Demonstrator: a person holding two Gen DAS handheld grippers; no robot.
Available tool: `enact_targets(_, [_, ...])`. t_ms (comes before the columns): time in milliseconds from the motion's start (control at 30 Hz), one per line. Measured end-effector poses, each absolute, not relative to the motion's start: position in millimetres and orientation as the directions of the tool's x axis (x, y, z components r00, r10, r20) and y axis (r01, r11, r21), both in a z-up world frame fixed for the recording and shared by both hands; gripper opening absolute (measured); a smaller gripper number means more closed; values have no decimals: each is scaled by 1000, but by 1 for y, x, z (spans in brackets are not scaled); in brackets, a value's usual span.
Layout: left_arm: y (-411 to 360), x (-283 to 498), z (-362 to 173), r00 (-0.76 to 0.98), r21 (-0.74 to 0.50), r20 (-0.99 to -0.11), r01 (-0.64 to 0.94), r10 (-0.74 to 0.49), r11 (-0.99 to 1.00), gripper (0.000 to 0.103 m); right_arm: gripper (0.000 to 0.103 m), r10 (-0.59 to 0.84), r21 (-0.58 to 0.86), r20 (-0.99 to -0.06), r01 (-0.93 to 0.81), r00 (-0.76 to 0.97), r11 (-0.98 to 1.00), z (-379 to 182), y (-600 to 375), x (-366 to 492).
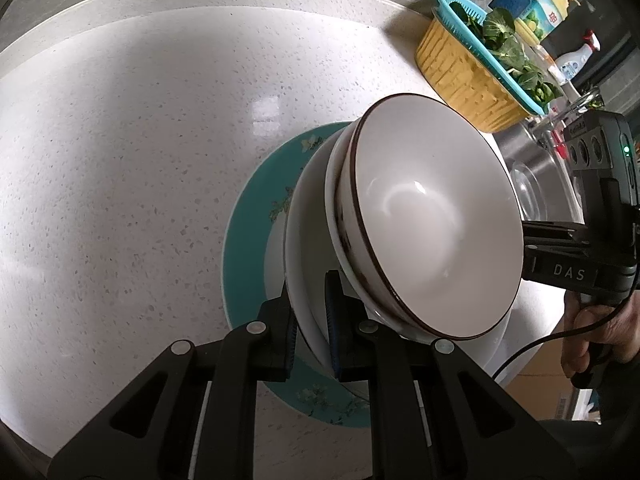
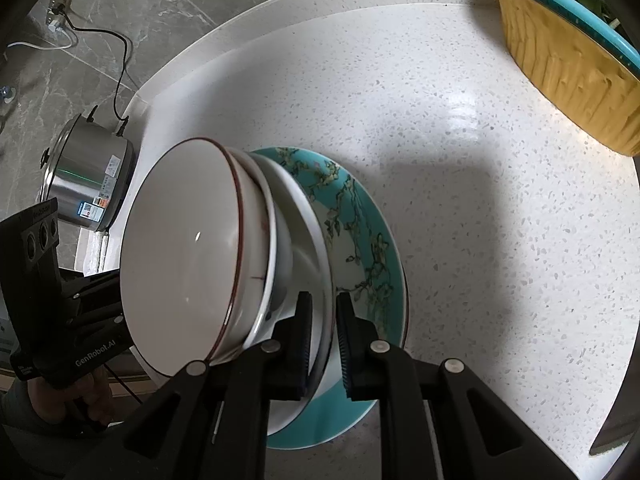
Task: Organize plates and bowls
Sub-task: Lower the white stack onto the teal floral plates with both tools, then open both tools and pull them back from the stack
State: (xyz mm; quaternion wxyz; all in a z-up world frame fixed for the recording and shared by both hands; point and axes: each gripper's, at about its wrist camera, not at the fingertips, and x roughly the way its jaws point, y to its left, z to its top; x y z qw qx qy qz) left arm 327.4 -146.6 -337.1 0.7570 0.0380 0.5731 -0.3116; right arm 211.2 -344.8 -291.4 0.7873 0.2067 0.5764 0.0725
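On the speckled white counter (image 1: 120, 152), seen from the left wrist, there's a nested pile: a teal floral plate (image 1: 244, 240) at the bottom, a wide white dish (image 1: 308, 272) on it, and a white bowl with a brown rim (image 1: 436, 224) on top, with what looks like another bowl tucked under it. The left tongs (image 1: 312, 332) are clenched on the near rim of the white dish, one pad inside and one outside. I'd guess that's the point: pinch the rim so the whole stack moves as one instead of piece by piece. Over on the right you can see the other tool and the person's hand (image 1: 596, 340) holding it. A yellow basket with a teal colander of greens (image 1: 480, 64) sits well apart near the sink.

From the right wrist it's the mirror picture. The right tongs (image 2: 324, 340) are clamped on the opposite rim of the same white dish (image 2: 316, 232), just above the teal plate (image 2: 372, 240). The brown-rimmed bowl (image 2: 184, 252) leans off to the left. Gripping both sides probably keeps the load level so the bowls don't slide. A steel cooker (image 2: 88, 176) stands at the counter's far edge.
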Motion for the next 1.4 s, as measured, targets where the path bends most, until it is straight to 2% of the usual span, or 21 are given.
enact_targets(467, [-133, 326, -339, 182, -313, -879, 475, -440, 822, 12, 21, 358, 411, -868, 93, 343, 907, -290, -339, 204])
enact_targets(567, [-124, 324, -335, 203, -309, -874, 466, -441, 829, 16, 22, 357, 406, -864, 74, 354, 911, -285, -339, 201])
enact_targets(633, [-118, 320, -330, 226, -303, -871, 451, -436, 839, 24, 22, 358, 406, -861, 64, 361, 912, -281, -342, 199])
enact_targets(767, [-104, 306, -313, 280, -271, -867, 429, -412, 862, 30, 38, 350, 395, -857, 46, 377, 917, -269, -350, 192])
enact_targets(800, [-102, 302, -308, 291, -264, -866, 423, -406, 867, 37, 45, 347, 389, -857, 37, 382, 920, -265, -352, 189])
enact_targets(833, [-98, 297, -303, 306, -259, -863, 416, -402, 872, 49, 48, 341, 381, -856, 29, 388, 924, -261, -354, 187])
enact_targets(967, [-90, 276, -280, 395, -211, -835, 413, -383, 886, 66, 73, 326, 371, -845, 26, 424, 928, -247, -361, 176])
enact_targets(1000, [-89, 272, -275, 408, -206, -830, 412, -382, 888, 75, 79, 327, 375, -836, 25, 440, 927, -243, -362, 173])
enact_targets(1067, [-83, 264, -266, 432, -207, -814, 407, -388, 889, 86, 84, 315, 367, -827, 23, 467, 930, -235, -363, 167])
enact_targets(1100, [-80, 260, -263, 444, -199, -811, 403, -382, 893, 96, 86, 301, 354, -824, 23, 481, 935, -232, -362, 163])
enact_targets(1133, [-78, 255, -259, 463, -183, -807, 393, -366, 901, 103, 88, 291, 347, -822, 24, 490, 938, -229, -360, 161])
enact_targets(1233, [-69, 239, -247, 530, -148, -778, 366, -337, 919, 103, 102, 268, 336, -806, 34, 528, 941, -221, -354, 148])
enact_targets(1400, [-51, 199, -221, 623, -99, -722, 337, -301, 936, 103, 103, 247, 321, -755, 13, 607, 947, -197, -335, 119])
